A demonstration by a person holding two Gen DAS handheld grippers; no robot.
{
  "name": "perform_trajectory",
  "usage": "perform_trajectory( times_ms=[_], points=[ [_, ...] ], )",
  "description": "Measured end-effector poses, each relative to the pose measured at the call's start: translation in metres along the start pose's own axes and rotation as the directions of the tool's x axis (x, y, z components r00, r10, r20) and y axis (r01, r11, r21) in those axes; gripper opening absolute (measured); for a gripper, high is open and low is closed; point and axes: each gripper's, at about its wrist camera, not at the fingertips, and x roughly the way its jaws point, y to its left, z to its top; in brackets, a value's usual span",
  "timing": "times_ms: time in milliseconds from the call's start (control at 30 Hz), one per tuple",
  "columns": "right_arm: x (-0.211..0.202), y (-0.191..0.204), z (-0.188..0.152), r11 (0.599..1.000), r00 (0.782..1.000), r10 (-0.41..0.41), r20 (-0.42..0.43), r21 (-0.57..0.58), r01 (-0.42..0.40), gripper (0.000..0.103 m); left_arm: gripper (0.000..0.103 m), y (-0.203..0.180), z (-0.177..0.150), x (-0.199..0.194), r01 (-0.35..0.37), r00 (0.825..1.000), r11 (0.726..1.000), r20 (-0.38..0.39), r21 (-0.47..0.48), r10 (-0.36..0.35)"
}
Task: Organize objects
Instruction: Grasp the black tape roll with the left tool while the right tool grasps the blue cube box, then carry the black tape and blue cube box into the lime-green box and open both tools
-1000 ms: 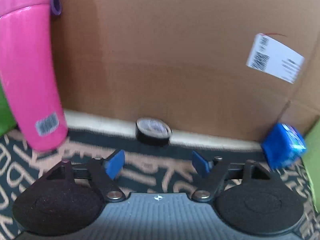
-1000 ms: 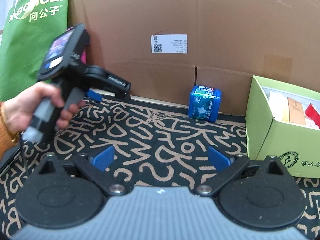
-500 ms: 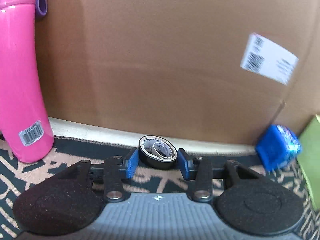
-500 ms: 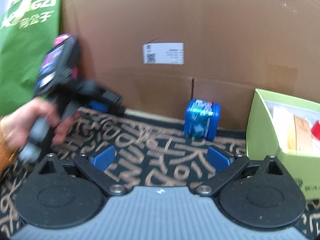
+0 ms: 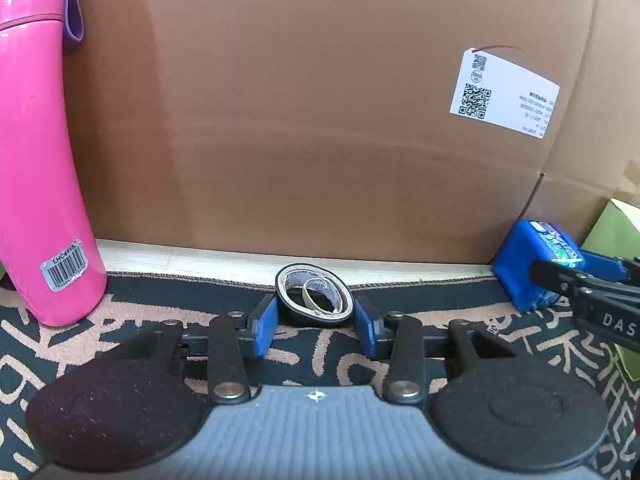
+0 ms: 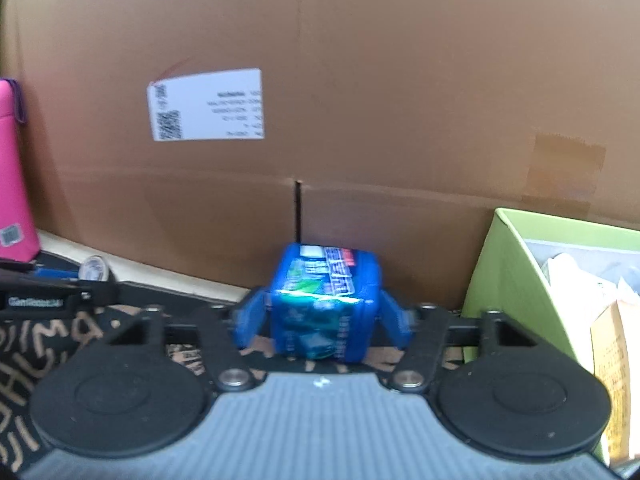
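A black tape roll (image 5: 315,295) lies on the patterned mat by the cardboard wall. My left gripper (image 5: 315,326) is shut on it, a blue pad against each side. A blue pack (image 6: 325,302) stands on the mat at the foot of the wall. My right gripper (image 6: 322,320) straddles it, pads close to its sides with small gaps showing; the view is blurred. The pack (image 5: 534,264) and the right gripper's fingers (image 5: 592,292) also show at the right of the left wrist view. The tape roll (image 6: 94,269) shows small at the left of the right wrist view.
A tall pink bottle (image 5: 38,160) stands left of the tape roll. A cardboard wall (image 5: 320,120) with a white label (image 5: 504,94) closes the back. A green box (image 6: 560,280) holding papers stands right of the blue pack. The mat (image 5: 320,360) covers the floor.
My right gripper moved forward to the blue pack and its jaws narrowed around it. My left gripper, open a second ago, closed on the tape roll and stays there.
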Motion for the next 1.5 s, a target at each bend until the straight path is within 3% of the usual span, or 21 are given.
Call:
perform_trajectory(
  times_ms=[133, 267, 467, 633, 800, 967, 1000, 1100, 1367, 1400, 1433, 1500],
  points=[
    [-0.007, -0.003, -0.005, 1.000, 1.000, 0.021, 0.003, -0.013, -0.021, 0.059, 0.042, -0.005, -0.001, -0.011, 0.044, 0.999, 0.999, -0.015, 0.005, -0.044],
    [-0.037, -0.008, -0.018, 0.994, 0.995, 0.102, -0.003, -0.038, -0.102, 0.058, 0.042, -0.025, -0.016, -0.038, 0.130, 0.991, 0.989, -0.052, 0.077, -0.126],
    [-0.108, -0.018, -0.060, 0.976, 0.979, 0.201, -0.026, -0.086, -0.203, 0.058, 0.040, -0.055, -0.046, -0.077, 0.268, 0.959, 0.945, -0.149, 0.186, -0.243],
    [-0.174, -0.031, -0.088, 0.971, 0.977, 0.209, -0.051, -0.107, -0.214, 0.058, 0.040, -0.072, -0.074, -0.111, 0.340, 0.934, 0.910, -0.200, 0.238, -0.296],
    [-0.194, -0.042, -0.098, 0.979, 0.984, 0.171, -0.048, -0.105, -0.175, 0.059, 0.051, -0.094, -0.081, -0.101, 0.304, 0.946, 0.924, -0.183, 0.231, -0.266],
    [-0.193, -0.047, -0.100, 0.979, 0.982, 0.185, -0.032, -0.077, -0.187, 0.059, 0.062, -0.100, -0.081, -0.105, 0.274, 0.954, 0.945, -0.178, 0.180, -0.242],
    [-0.192, -0.048, -0.100, 0.979, 0.981, 0.190, -0.036, -0.070, -0.192, 0.059, 0.061, -0.102, -0.082, -0.105, 0.268, 0.956, 0.947, -0.170, 0.177, -0.238],
    [-0.188, -0.050, -0.103, 0.977, 0.978, 0.205, -0.044, -0.046, -0.206, 0.060, 0.043, -0.109, -0.083, -0.102, 0.224, 0.969, 0.948, -0.152, 0.227, -0.193],
    [-0.176, -0.049, -0.101, 0.976, 0.976, 0.214, -0.049, -0.039, -0.216, 0.062, 0.047, -0.121, -0.084, -0.096, 0.186, 0.979, 0.942, -0.138, 0.280, -0.152],
    [-0.175, -0.048, -0.101, 0.975, 0.975, 0.216, -0.050, -0.039, -0.218, 0.061, 0.044, -0.122, -0.085, -0.096, 0.183, 0.980, 0.940, -0.134, 0.287, -0.149],
    [-0.175, -0.048, -0.102, 0.975, 0.975, 0.218, -0.052, -0.038, -0.220, 0.060, 0.035, -0.123, -0.085, -0.096, 0.184, 0.980, 0.939, -0.133, 0.292, -0.151],
    [-0.175, -0.048, -0.103, 0.975, 0.975, 0.218, -0.048, -0.042, -0.220, 0.060, 0.033, -0.124, -0.084, -0.097, 0.191, 0.978, 0.936, -0.139, 0.296, -0.156]
  ],
)
